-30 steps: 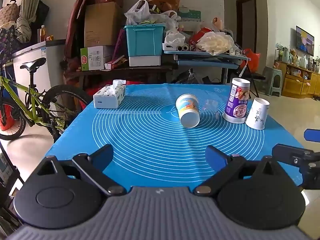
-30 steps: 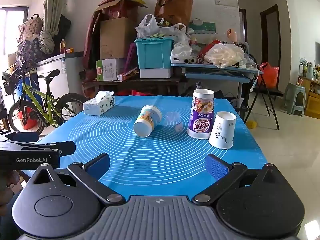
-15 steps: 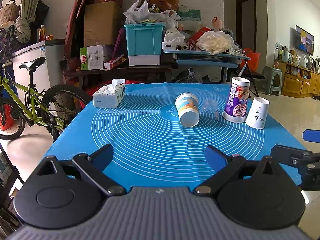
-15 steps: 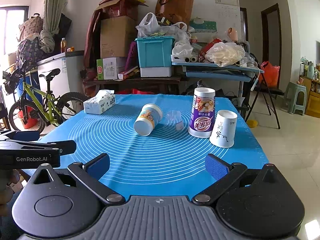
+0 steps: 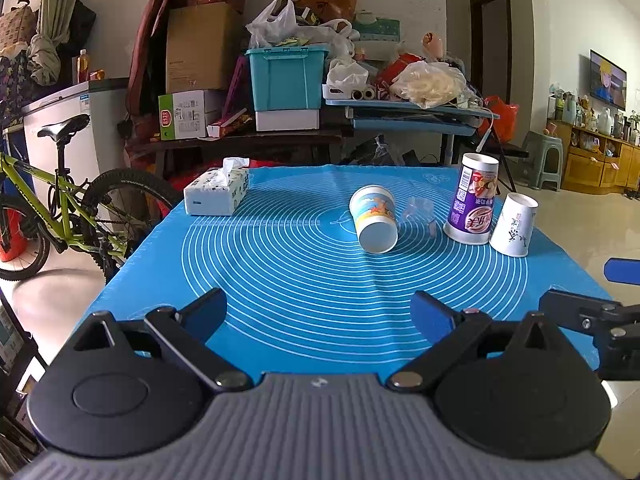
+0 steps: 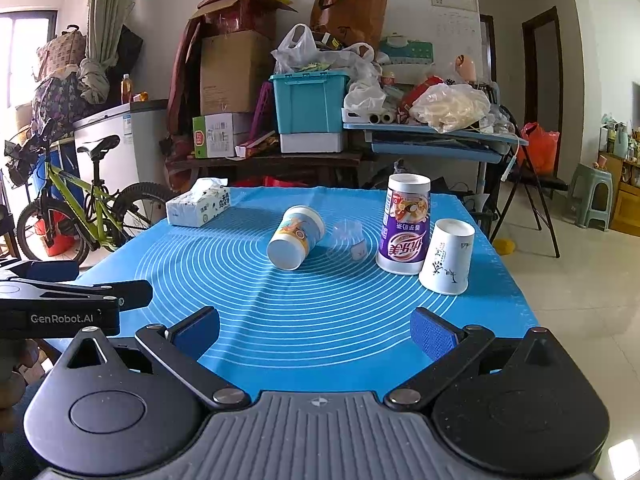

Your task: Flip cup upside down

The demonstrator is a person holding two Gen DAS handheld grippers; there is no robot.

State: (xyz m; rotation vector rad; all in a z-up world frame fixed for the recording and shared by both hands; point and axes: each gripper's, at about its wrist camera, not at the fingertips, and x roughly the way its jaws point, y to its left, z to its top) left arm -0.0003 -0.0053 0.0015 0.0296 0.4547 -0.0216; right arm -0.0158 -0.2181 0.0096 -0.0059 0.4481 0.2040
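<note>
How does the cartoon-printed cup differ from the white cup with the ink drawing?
The cartoon-printed cup lies on its side; the white cup stands upside down. The cartoon-printed cup sits mid-mat, apart from others; the white cup stands right beside the purple cup. Both rest on the blue mat.

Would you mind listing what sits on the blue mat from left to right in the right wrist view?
Tissue box → cartoon-print cup lying on its side → small clear plastic cup → tall purple cup, upside down → white paper cup, upside down.
</note>
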